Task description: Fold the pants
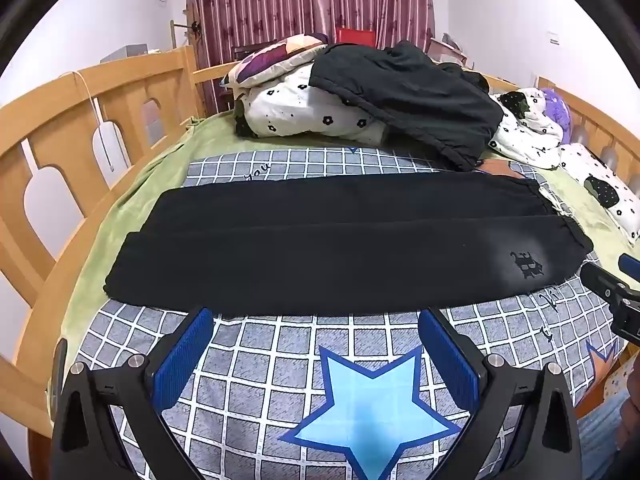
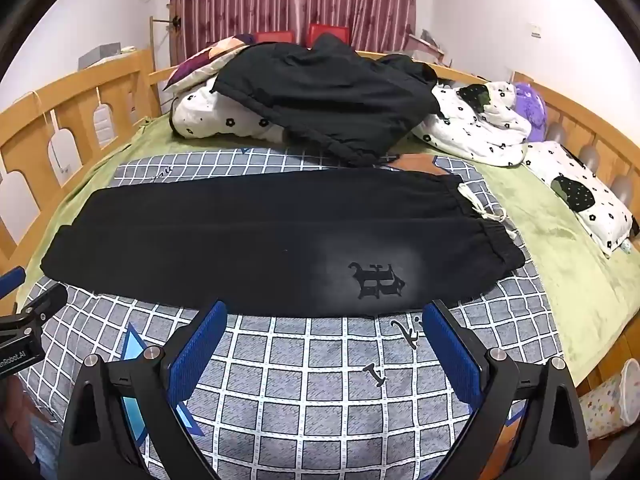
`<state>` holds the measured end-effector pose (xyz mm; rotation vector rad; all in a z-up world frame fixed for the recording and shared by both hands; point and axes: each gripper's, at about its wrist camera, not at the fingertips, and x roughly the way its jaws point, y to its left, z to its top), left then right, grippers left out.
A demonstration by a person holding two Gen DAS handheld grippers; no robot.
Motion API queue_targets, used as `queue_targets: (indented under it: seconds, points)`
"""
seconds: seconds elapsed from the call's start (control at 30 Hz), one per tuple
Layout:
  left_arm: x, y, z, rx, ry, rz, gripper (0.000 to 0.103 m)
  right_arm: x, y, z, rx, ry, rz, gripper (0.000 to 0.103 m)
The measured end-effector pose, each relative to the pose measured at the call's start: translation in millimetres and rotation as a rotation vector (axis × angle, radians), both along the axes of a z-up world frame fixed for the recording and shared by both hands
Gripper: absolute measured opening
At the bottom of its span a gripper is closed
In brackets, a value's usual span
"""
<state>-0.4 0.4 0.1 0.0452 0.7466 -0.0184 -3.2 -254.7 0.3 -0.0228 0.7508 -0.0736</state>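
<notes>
Currently the black pants [image 1: 340, 248] lie flat on the checked blanket [image 1: 280, 380] spread over the bed [image 1: 132, 200], both legs side by side and not yet doubled. Folding looks barely begun: garment laid out, no crease taken.

Long axis runs left to right across both views. Waistband [image 2: 496, 236] with its white drawstring [image 2: 484, 208] points to the person's right; leg cuffs [image 1: 128, 264] point left. A printed emblem [image 2: 376, 280] sits on the near leg close to the waist.

Left hand-held gripper [image 1: 316, 352] hovers just short of the near edge, about mid-leg, jaws spread wide, nothing between them. Right hand-held gripper [image 2: 324, 348] likewise wide open and empty, near the emblem end.

Judgement: the next move calls for each gripper to pinch the near leg's edge and carry it over the far leg, or for a grasp at cuffs and waist to halve the length. Thick dark fabric; both layers may need catching.

A heap of dark clothing [image 2: 328, 100] rests on bedding behind, well apart.
</notes>
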Motion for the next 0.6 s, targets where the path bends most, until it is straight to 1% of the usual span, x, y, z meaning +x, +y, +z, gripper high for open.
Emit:
queue_targets:
  seconds: [0.17, 0.2, 0.33, 0.6]
  points:
    - [7, 8, 0, -0.024, 0.025, 0.017, 0.103, -2, 1, -1, 0.008, -0.008, -0.002, 0.097]
    - [6, 12, -3, -0.042, 0.021, 0.018, 0.103, 1, 2, 0, -0.001, -0.002, 0.002, 0.097]
    - [2, 6, -5, -0.020, 0.012, 0.024, 0.103, 1, 3, -1, -0.002, -0.004, 0.002, 0.097]
    - [2, 6, -2, -0.025, 0.008, 0.023, 0.103, -2, 3, 3, -0.010, -0.014, 0.002, 0.097]
